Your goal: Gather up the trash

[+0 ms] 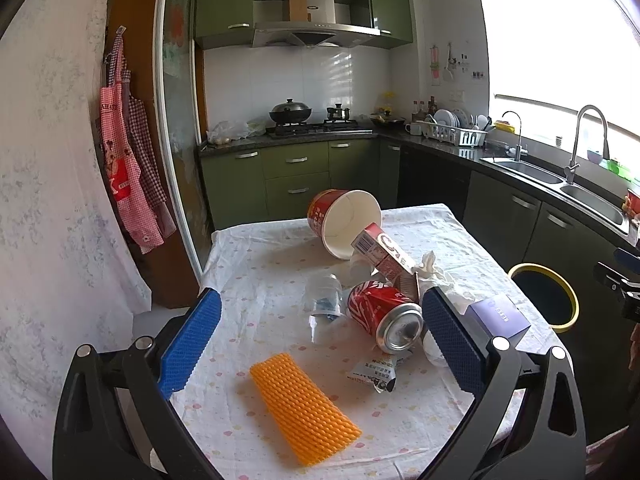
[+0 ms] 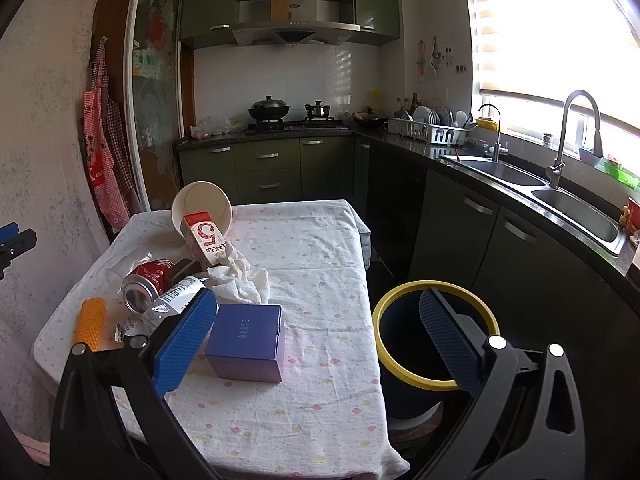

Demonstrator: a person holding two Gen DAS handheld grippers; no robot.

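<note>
**Trash still on the table, both grippers empty**

Spread wide, the blue-padded left gripper (image 1: 320,332), hovering over the white dotted tablecloth (image 1: 256,264) with nothing between its fingers; likewise wide apart and empty, the blue-padded right gripper (image 2: 316,336), one finger beside the purple cardboard box (image 2: 246,344), the other over the dark round bin with a yellow rim (image 2: 400,292) standing just off the table's right edge.

Heaped mid-table: a crushed red soda can (image 1: 384,316), a clear crumpled plastic bottle (image 1: 324,300), a tipped red paper tub (image 1: 344,220), a red-and-white carton (image 1: 380,252), a crumpled white tissue (image 2: 240,280), a torn foil wrapper (image 1: 376,374), an orange ribbed sponge (image 1: 304,408).

Probably best to start with the box nearest the bin; straddle its short sides, close firmly without crushing, lift clear of the cloth, release well inside the rim; rigid pieces first, tissue last.

Readable: a large "5" on the carton with small characters too blurred to make out; faint lettering on the box, possibly "HEXZE"; white script on the can, illegible.
</note>
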